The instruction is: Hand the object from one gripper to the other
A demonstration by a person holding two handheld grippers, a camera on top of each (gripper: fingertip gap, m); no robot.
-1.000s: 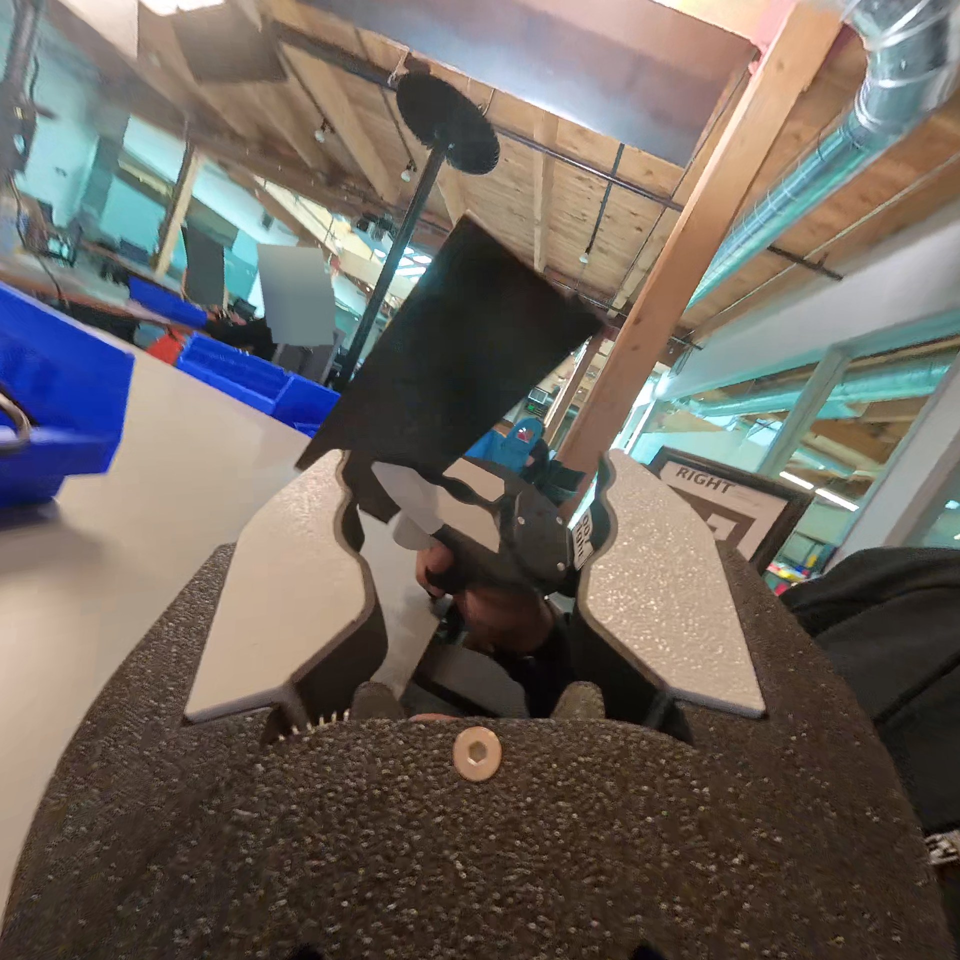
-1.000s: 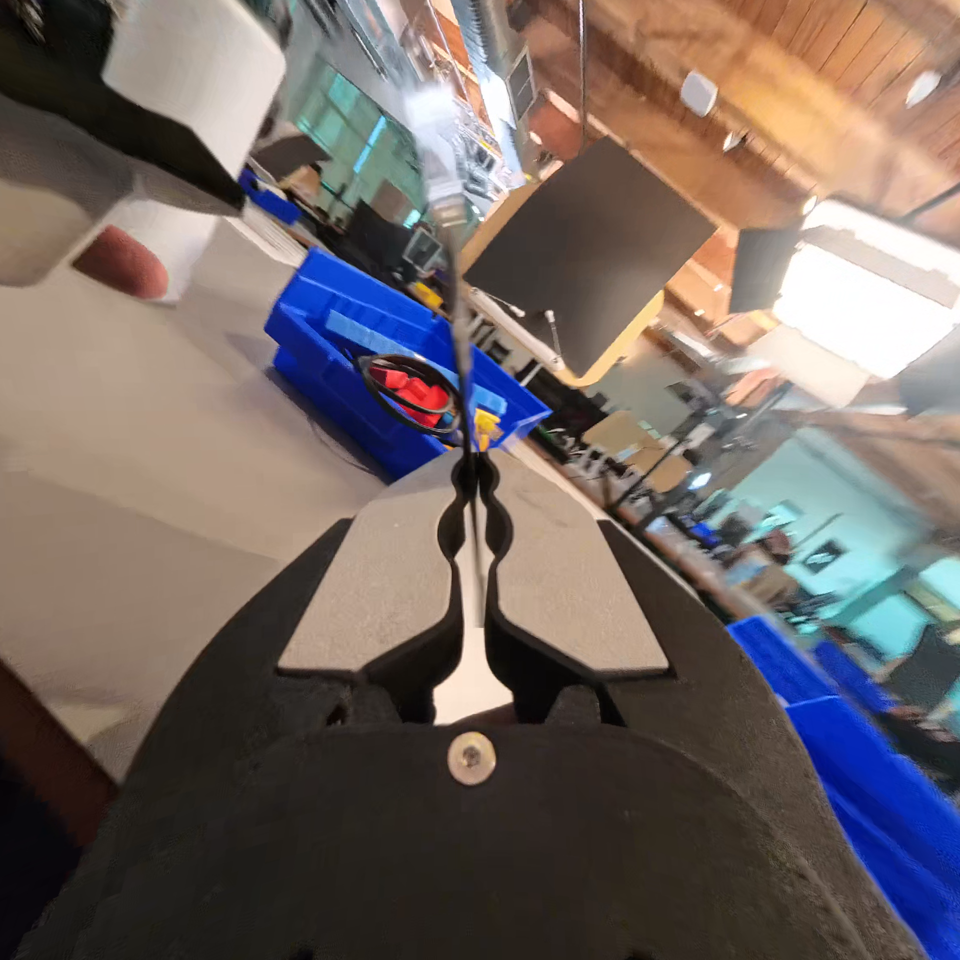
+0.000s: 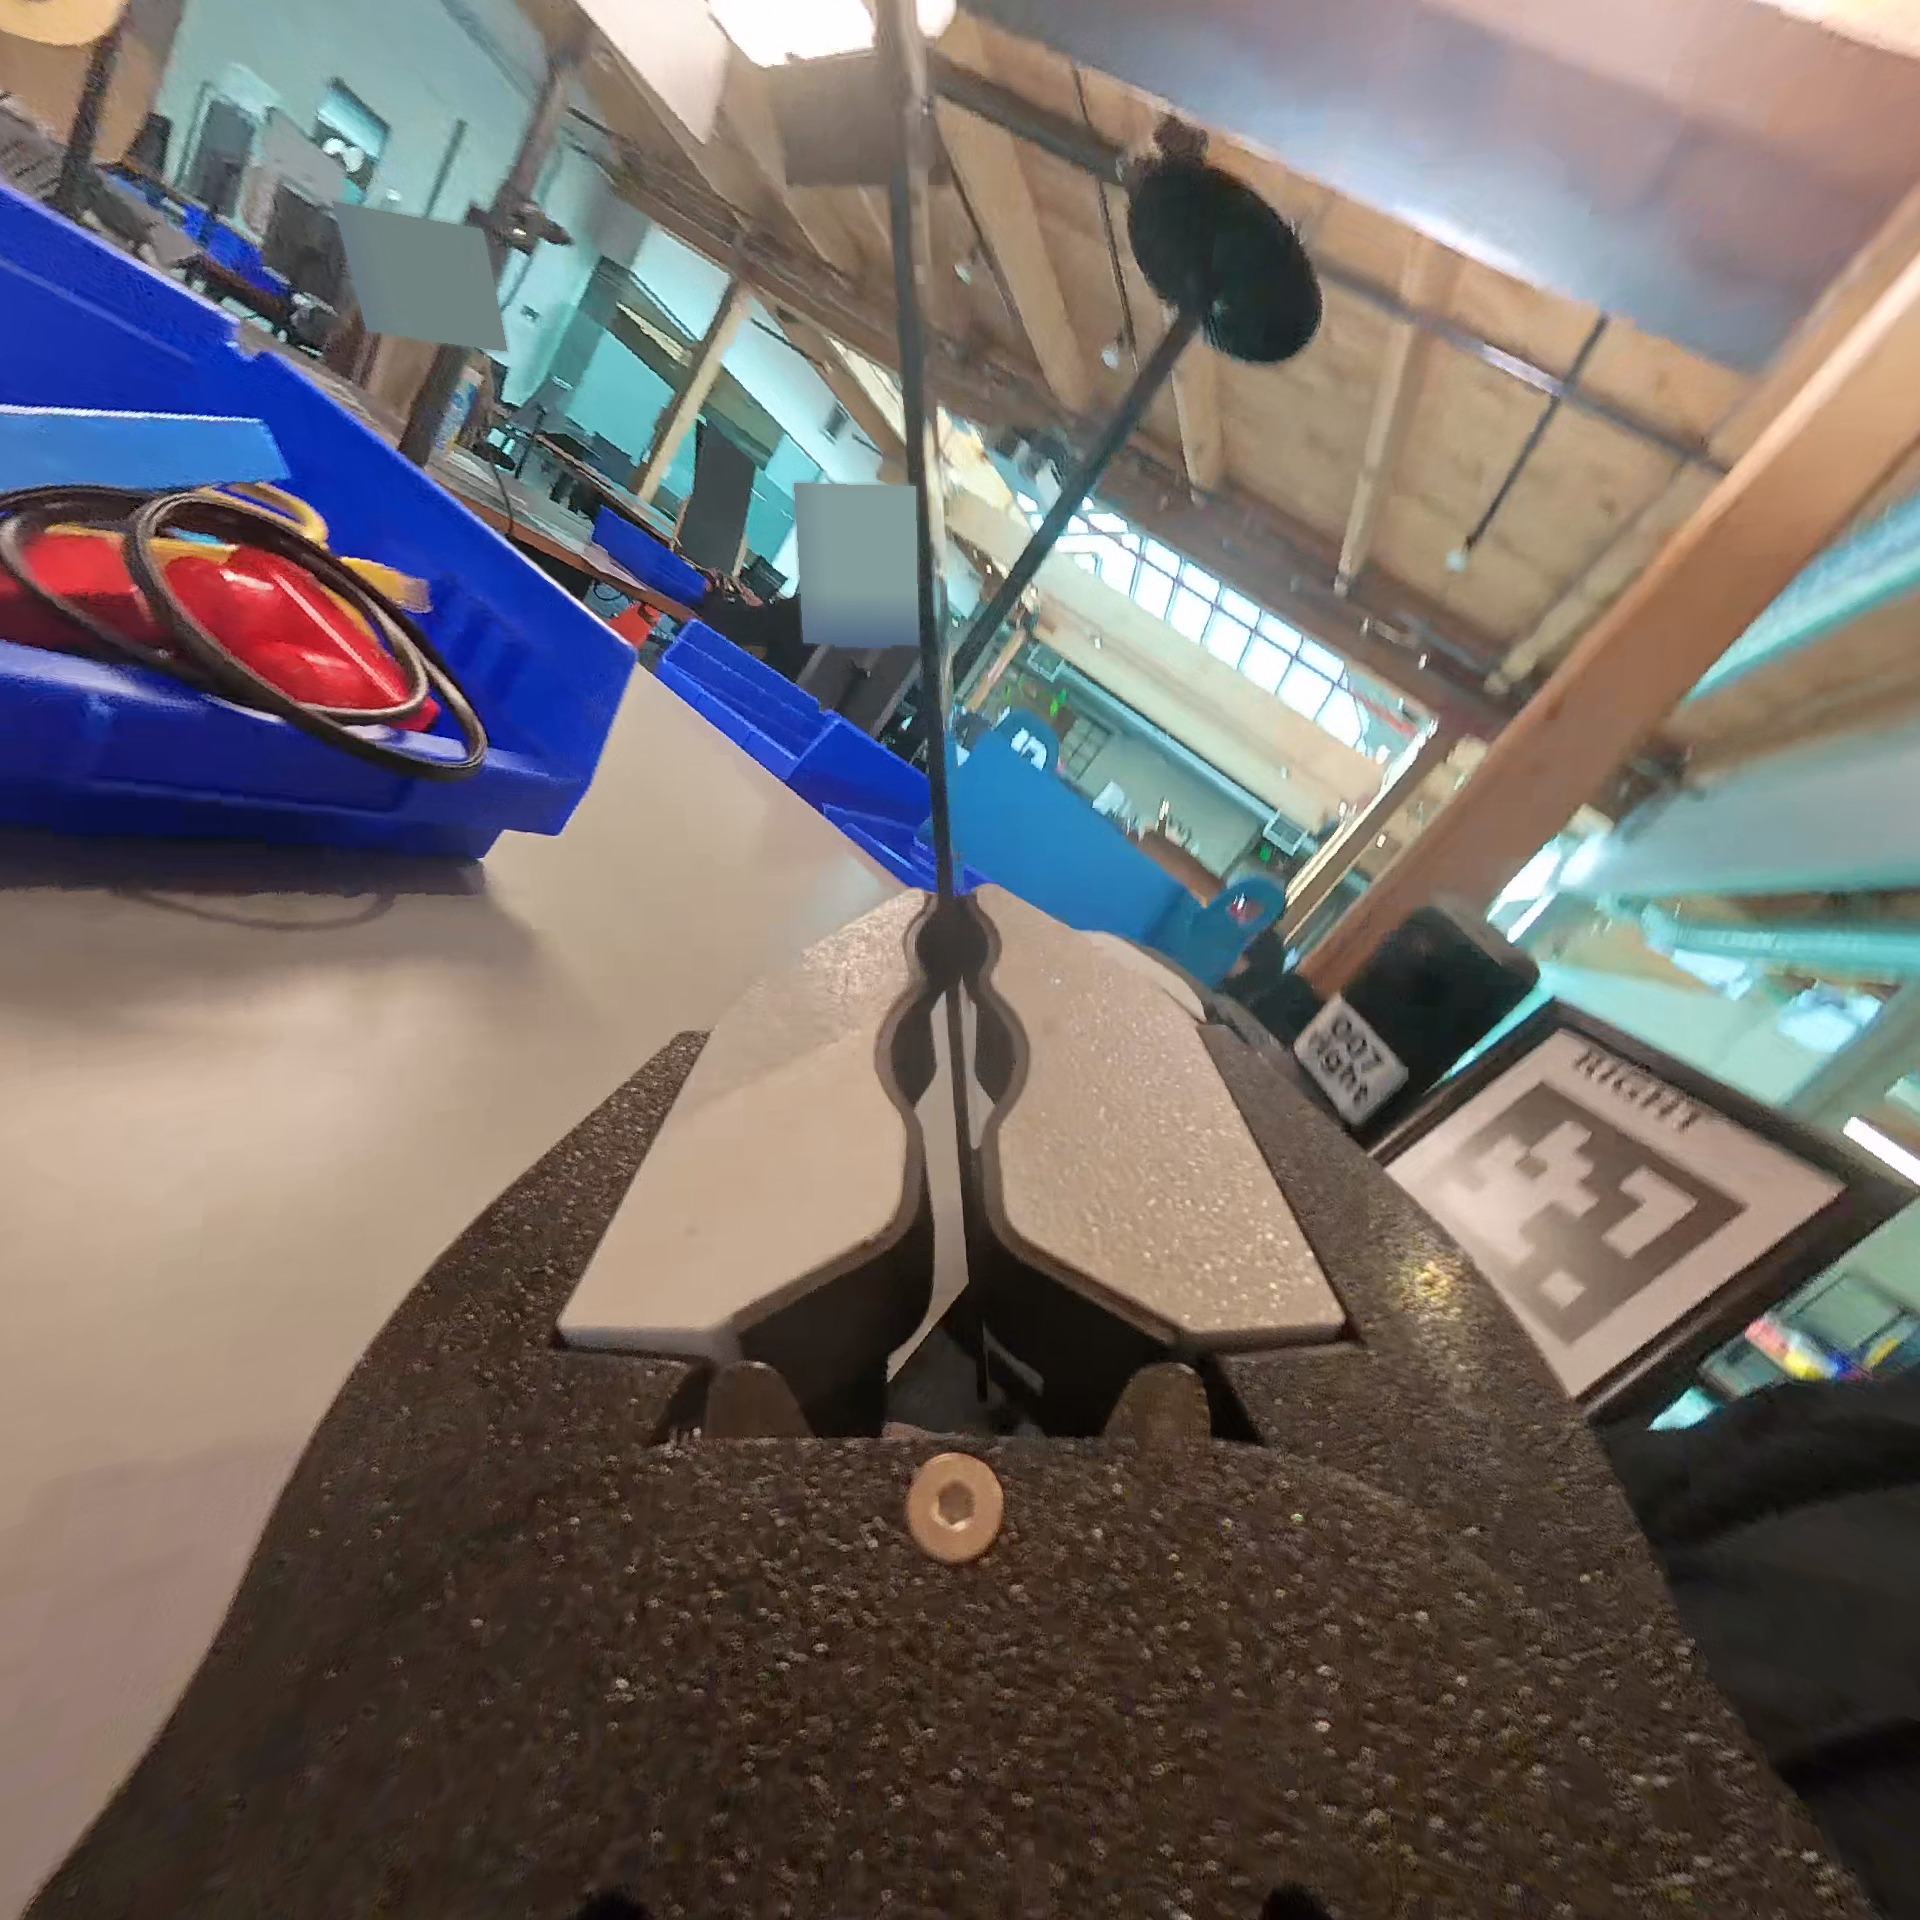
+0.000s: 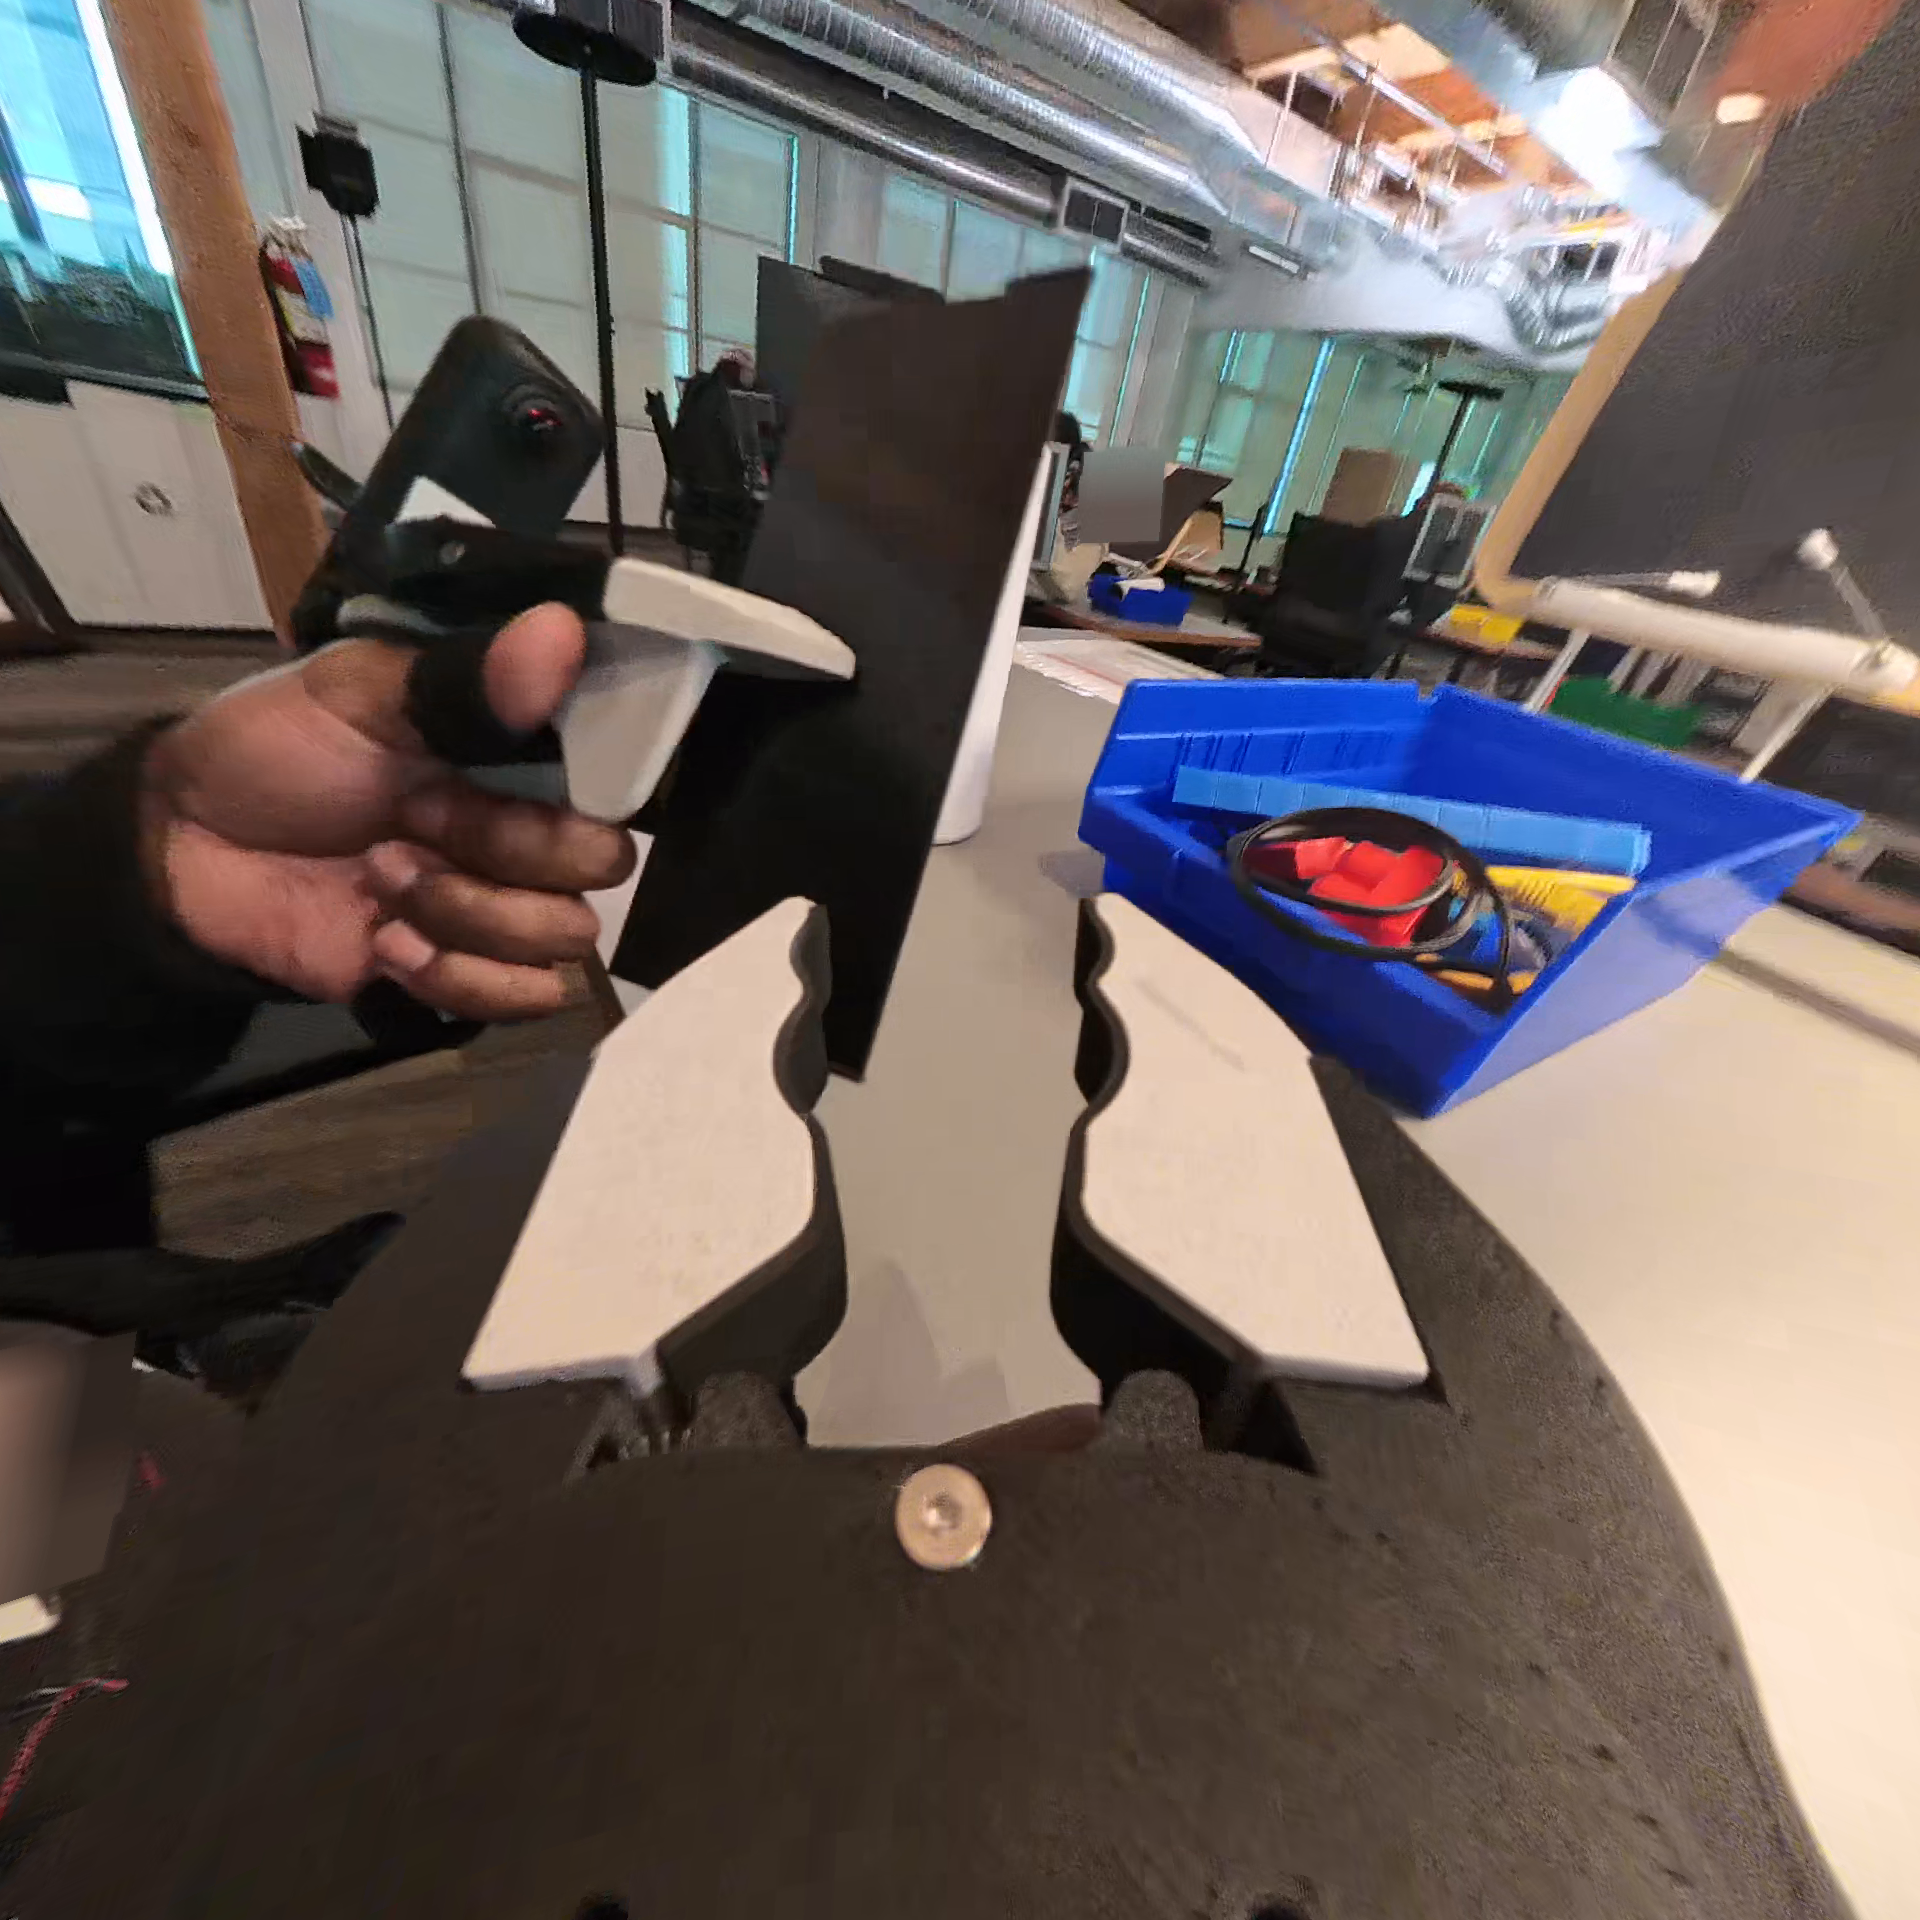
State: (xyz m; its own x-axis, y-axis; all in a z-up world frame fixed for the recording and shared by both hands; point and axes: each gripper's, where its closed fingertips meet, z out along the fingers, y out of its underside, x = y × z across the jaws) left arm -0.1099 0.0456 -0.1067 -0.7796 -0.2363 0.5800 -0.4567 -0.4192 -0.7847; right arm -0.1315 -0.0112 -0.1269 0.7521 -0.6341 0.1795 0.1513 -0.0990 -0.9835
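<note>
Two grippers in frame, one thin flat black rectangular sheet (image 4: 894, 644) between them. Left gripper (image 3: 951, 925) had its grey pads pressed together on the sheet, which showed edge-on in its own view as a thin dark line (image 3: 920, 520) rising from the fingertips. From the right wrist view the left gripper (image 4: 727, 665) sat upper left, clamped on the sheet's left edge, with a person's hand (image 4: 384, 821) in a black fingerless glove on its handle. Sheet was held upright, slightly tilted, above the table.

Right gripper (image 4: 951, 977) had its jaws spread wide, nothing between them. The sheet's lower corner hung just by the inner edge of its left finger (image 4: 675, 1143); could not tell if they touched.

Surroundings: pale grey tabletop (image 4: 1610, 1195) under both. A blue plastic bin (image 4: 1455, 1029) sat on the table to the right of the right gripper, holding black rubber rings (image 4: 1340, 894), red plastic pieces (image 4: 1351, 873), yellow bits and a light blue strip. Same bin (image 3: 312, 769) showed at left in the left wrist view. A white cylinder (image 4: 982, 727) stood on the table behind the sheet, mostly hidden by it. A square black-and-white marker tag (image 3: 1600, 1195) on the right gripper's body showed at right in the left view. A black stand with a round disc top (image 3: 1226, 270) stood farther off.
</note>
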